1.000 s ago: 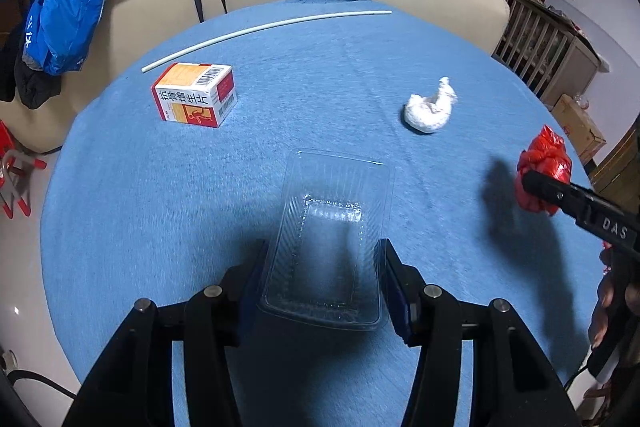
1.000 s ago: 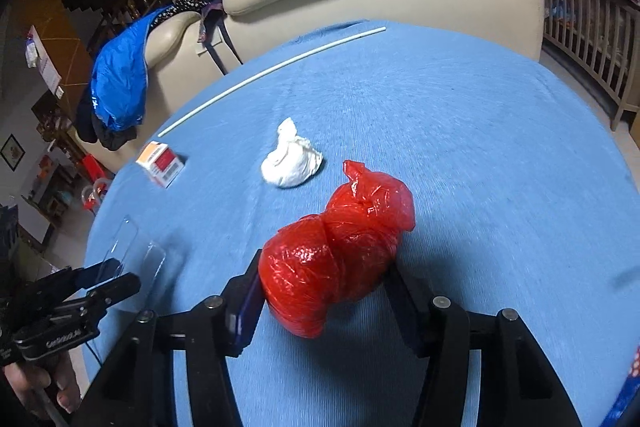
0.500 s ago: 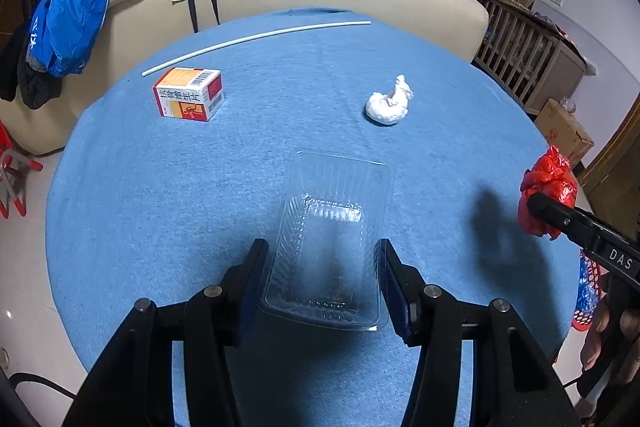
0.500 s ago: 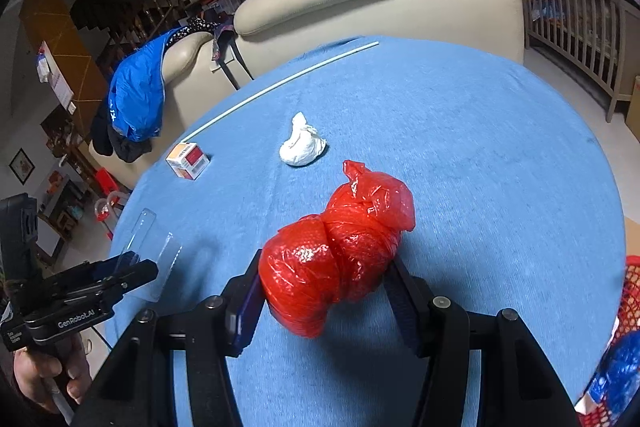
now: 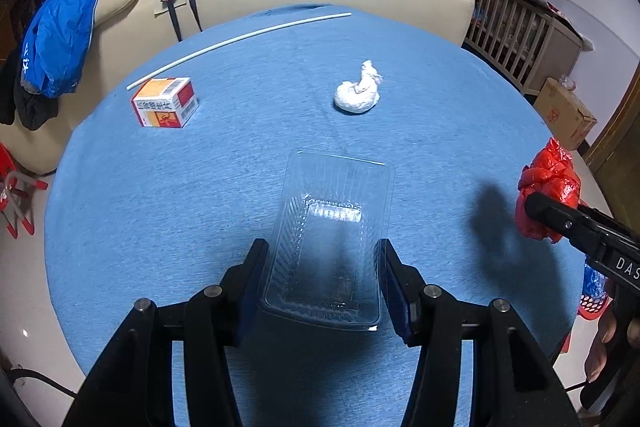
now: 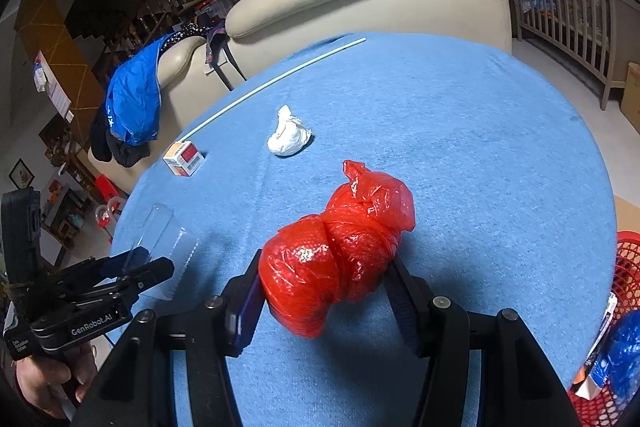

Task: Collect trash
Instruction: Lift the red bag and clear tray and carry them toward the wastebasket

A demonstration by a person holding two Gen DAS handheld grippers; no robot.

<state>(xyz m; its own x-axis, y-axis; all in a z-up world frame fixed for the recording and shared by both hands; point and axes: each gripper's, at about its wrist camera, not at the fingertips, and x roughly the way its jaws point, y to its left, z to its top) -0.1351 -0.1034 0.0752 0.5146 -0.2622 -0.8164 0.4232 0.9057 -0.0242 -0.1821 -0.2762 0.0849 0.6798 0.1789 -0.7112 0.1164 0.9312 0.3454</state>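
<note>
Carrying trash off the table [image 5: 168, 211]: left gripper [image 5: 324, 281] clamped on clear tray [image 5: 332, 239], right gripper [image 6: 324, 287] clamped on red bag [image 6: 340, 255]. Next, probably: swing over red basket [image 6: 628, 267] at right edge, release.

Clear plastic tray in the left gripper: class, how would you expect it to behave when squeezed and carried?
The clear plastic tray looks thin-walled and ribbed, so it probably flexes or crackles under a firm squeeze. It seems empty, so likely very light. Its glossy sides may slip between the left gripper jaws if held loosely.
</note>
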